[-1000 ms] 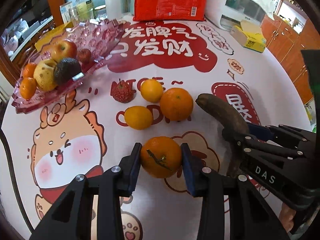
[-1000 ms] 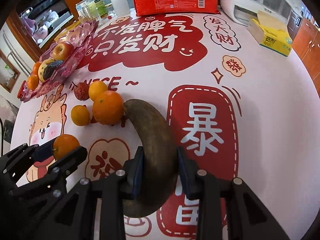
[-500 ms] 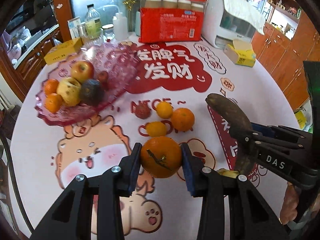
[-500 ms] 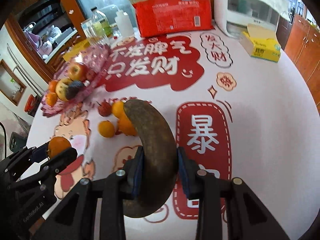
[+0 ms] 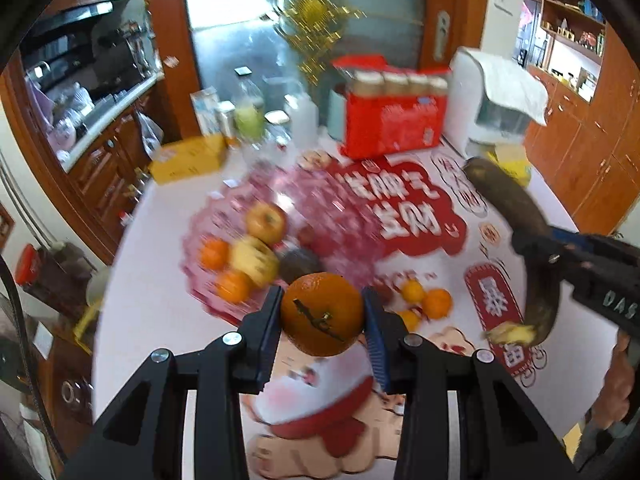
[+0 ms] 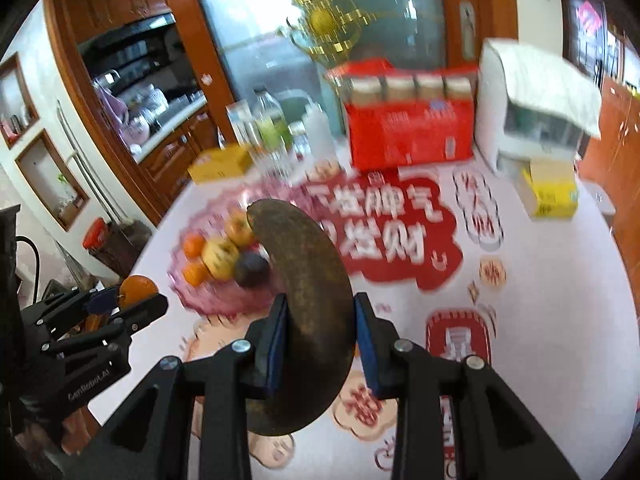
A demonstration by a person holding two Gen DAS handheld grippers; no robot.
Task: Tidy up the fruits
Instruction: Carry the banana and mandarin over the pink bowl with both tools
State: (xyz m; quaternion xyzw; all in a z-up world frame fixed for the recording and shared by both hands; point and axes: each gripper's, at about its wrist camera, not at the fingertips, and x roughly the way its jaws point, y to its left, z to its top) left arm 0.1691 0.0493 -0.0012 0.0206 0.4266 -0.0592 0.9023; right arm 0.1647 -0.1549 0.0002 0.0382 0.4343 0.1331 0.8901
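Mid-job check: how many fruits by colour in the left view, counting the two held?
Orange: 6, held orange, two tray oranges, three table oranges
Yellowish: 2, apples
Dark: 2, banana, round dark fruit
Total: 10 clearly visible

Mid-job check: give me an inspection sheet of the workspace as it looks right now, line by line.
Surface: table under a white and red printed cloth.
Job's things: pink glass fruit tray holding an apple, small oranges and a dark fruit; three small citrus fruits loose on the cloth.
Clutter: red carton pack, yellow boxes, bottles, white appliance at the far edge.
Grippers: left hand-held gripper shut on an orange; right hand-held gripper shut on a blackened banana; both above the cloth.
Cables: black cable at the left edge.
Surroundings: wooden cabinets, glass door, kitchen counter.
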